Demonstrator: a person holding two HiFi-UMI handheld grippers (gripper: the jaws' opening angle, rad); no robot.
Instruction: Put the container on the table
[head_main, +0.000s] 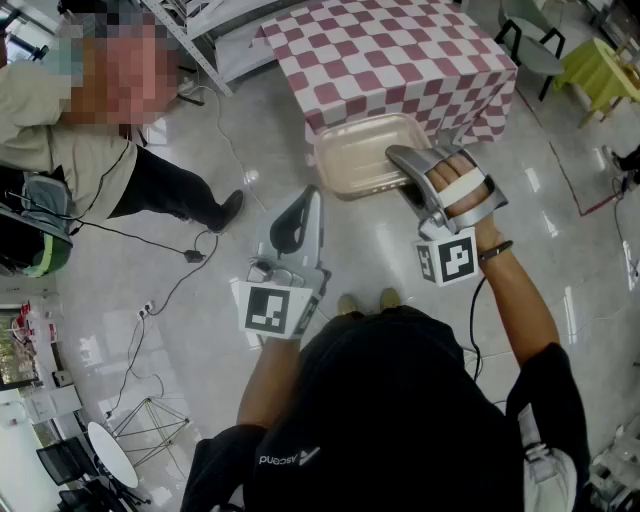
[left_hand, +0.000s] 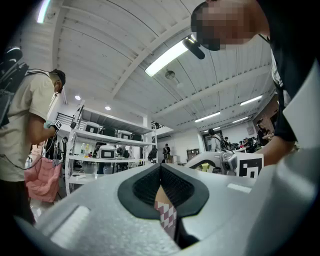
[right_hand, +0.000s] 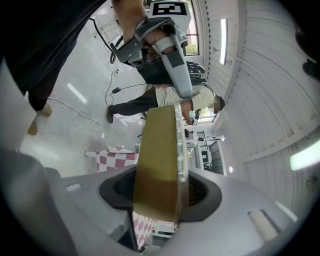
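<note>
A translucent beige rectangular container (head_main: 358, 155) hangs in the air just in front of the near edge of the table (head_main: 400, 50), which wears a red-and-white checked cloth. My right gripper (head_main: 402, 162) is shut on the container's right rim. In the right gripper view the container (right_hand: 159, 160) stands on edge between the jaws of that gripper (right_hand: 160, 194), and a corner of the checked table (right_hand: 116, 158) shows beyond. My left gripper (head_main: 311, 197) is lower left of the container, apart from it, jaws together and holding nothing. The left gripper (left_hand: 161, 172) shows only a sliver of checked cloth (left_hand: 168, 216) behind its pads.
A person in a beige shirt (head_main: 60, 140) stands at the left on the glossy floor, with cables (head_main: 190, 255) trailing nearby. Chairs, one yellow-green (head_main: 600, 70), stand at the upper right. Metal shelving (left_hand: 100, 150) appears in the left gripper view.
</note>
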